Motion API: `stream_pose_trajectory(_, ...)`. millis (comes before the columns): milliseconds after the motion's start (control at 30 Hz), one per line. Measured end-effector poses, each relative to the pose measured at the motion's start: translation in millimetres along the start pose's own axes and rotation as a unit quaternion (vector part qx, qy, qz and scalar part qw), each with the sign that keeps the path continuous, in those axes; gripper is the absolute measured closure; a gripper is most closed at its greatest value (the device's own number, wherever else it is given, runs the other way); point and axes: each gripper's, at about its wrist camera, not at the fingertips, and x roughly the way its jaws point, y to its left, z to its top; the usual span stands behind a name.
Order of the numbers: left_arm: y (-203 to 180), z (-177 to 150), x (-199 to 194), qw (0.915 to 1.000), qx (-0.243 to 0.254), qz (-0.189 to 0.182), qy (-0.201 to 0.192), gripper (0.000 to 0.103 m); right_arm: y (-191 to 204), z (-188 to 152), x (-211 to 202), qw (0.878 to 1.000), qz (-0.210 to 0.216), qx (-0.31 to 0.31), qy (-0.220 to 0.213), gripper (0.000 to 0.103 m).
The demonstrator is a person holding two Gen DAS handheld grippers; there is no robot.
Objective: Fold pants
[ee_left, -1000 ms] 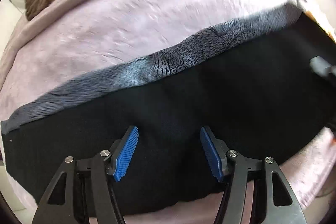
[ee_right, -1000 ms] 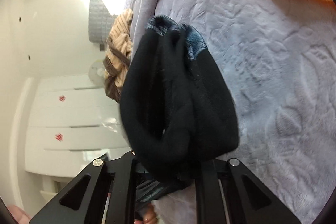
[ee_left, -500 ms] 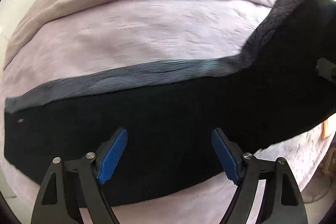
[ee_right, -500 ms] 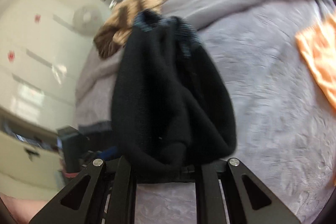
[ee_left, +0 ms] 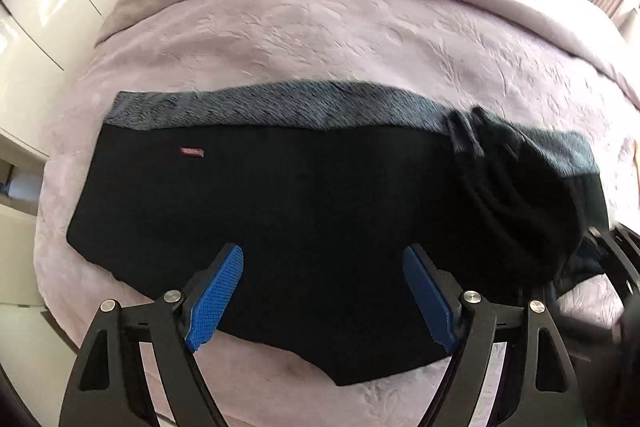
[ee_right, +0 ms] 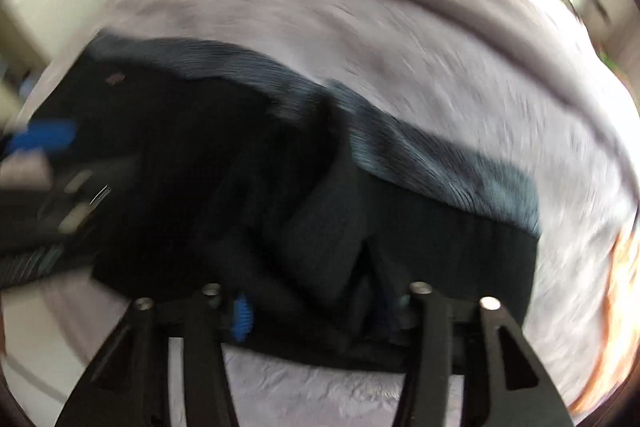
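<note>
Pants [ee_left: 304, 211] lie folded lengthwise on the bed [ee_left: 320, 27]; left tool [ee_left: 322, 291] wide, empty; right tool [ee_right: 320, 315] opening, bunched leg end between; smoothing left

Daylight is entering from the upper right, glaring there; the right wrist view is smearing with motion blur, while fisheye edges are bending and darkening.
</note>
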Motion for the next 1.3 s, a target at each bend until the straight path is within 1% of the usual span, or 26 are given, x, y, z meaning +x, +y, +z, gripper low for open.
stream_pose_trajectory(67,6,5,-2,0.9999,-0.006,-0.011,-0.001,0.02,2,-7,-23,0.999,0.035,-0.015,-0.015,0.045)
stream_pose_trajectory(100,6,9,-1,0.9997,-0.009,-0.021,0.0,0.02,-7,-12,-33,0.997,0.069,0.008,-0.016,0.045)
stream_pose_trajectory(133,5,13,-5,0.9991,-0.014,-0.039,0.001,0.02,-28,-18,-41,0.991,0.118,0.059,-0.015,0.045)
stream_pose_trajectory(167,8,13,-13,0.9984,-0.015,-0.054,0.002,0.02,-49,-27,-42,0.979,0.165,0.12,-0.014,0.045)
stream_pose_trajectory(200,-3,12,-16,0.9975,-0.012,-0.07,0.002,0.02,-75,-41,-40,0.958,0.208,0.196,-0.012,0.045)
stream_pose_trajectory(233,-12,13,-18,0.9959,-0.008,-0.09,0.005,0.02,-103,-58,-33,0.928,0.246,0.28,-0.008,0.045)
stream_pose_trajectory(300,-31,19,-15,0.9908,0.003,-0.134,0.022,0.02,-142,-87,-15,0.867,0.296,0.4,0.003,0.045)
stream_pose_trajectory(333,-40,20,-11,0.9883,0.006,-0.149,0.033,0.02,-157,-100,-6,0.837,0.316,0.446,0.002,0.045)
stream_pose_trajectory(400,-58,22,0,0.9846,0.012,-0.165,0.057,0.02,-170,-121,8,0.791,0.353,0.5,-0.005,0.045)
stream_pose_trajectory(433,-64,22,5,0.9836,0.015,-0.168,0.065,0.02,-175,-128,15,0.774,0.36,0.521,-0.001,0.045)
stream_pose_trajectory(533,-80,20,19,0.9826,0.022,-0.161,0.089,0.02,-175,-140,28,0.744,0.378,0.551,0.004,0.045)
stream_pose_trajectory(600,-82,19,32,0.9814,0.022,-0.162,0.1,0.033,-175,-142,32,0.723,0.389,0.571,-0.004,0.046)
stream_pose_trajectory(633,-86,17,36,0.9808,0.028,-0.161,0.107,0.045,-177,-145,34,0.712,0.393,0.582,-0.011,0.05)
stream_pose_trajectory(700,-91,15,39,0.9831,0.04,-0.146,0.103,0.054,-180,-149,42,0.69,0.4,0.603,-0.023,0.08)
stream_pose_trajectory(733,-93,14,38,0.984,0.046,-0.14,0.1,0.058,-181,-150,47,0.683,0.395,0.614,-0.014,0.097)
stream_pose_trajectory(767,-93,13,35,0.9846,0.05,-0.138,0.096,0.062,-182,-149,51,0.68,0.395,0.617,-0.008,0.097)
stream_pose_trajectory(833,-91,11,22,0.9856,0.052,-0.138,0.084,0.07,-181,-142,44,0.683,0.405,0.607,-0.01,0.098)
stream_pose_trajectory(900,-85,4,10,0.9869,0.053,-0.136,0.069,0.071,-178,-136,24,0.725,0.401,0.559,-0.007,0.098)
stream_pose_trajectory(933,-82,-3,7,0.9882,0.056,-0.129,0.061,0.071,-176,-136,17,0.742,0.392,0.544,-0.002,0.098)
stream_pose_trajectory(1033,-79,-18,24,0.99,0.053,-0.109,0.072,0.07,-168,-133,30,0.761,0.369,0.534,0.02,0.098)
stream_pose_trajectory(1100,-80,-22,32,0.9914,0.049,-0.102,0.066,0.067,-164,-129,44,0.785,0.342,0.514,0.043,0.098)
stream_pose_trajectory(1133,-80,-24,32,0.9931,0.049,-0.085,0.064,0.053,-164,-126,48,0.797,0.339,0.497,0.053,0.098)
stream_pose_trajectory(1167,-79,-24,28,0.9945,0.048,-0.072,0.059,0.041,-166,-124,45,0.804,0.341,0.484,0.058,0.095)
stream_pose_trajectory(1200,-77,-23,23,0.9951,0.048,-0.07,0.051,0.038,-167,-119,39,0.814,0.345,0.462,0.063,0.093)
stream_pose_trajectory(1267,-68,-20,9,0.9953,0.047,-0.074,0.04,0.038,-170,-106,21,0.84,0.354,0.406,0.068,0.075)
stream_pose_trajectory(1300,-65,-18,3,0.9956,0.047,-0.072,0.036,0.038,-175,-101,5,0.852,0.36,0.376,0.051,0.064)
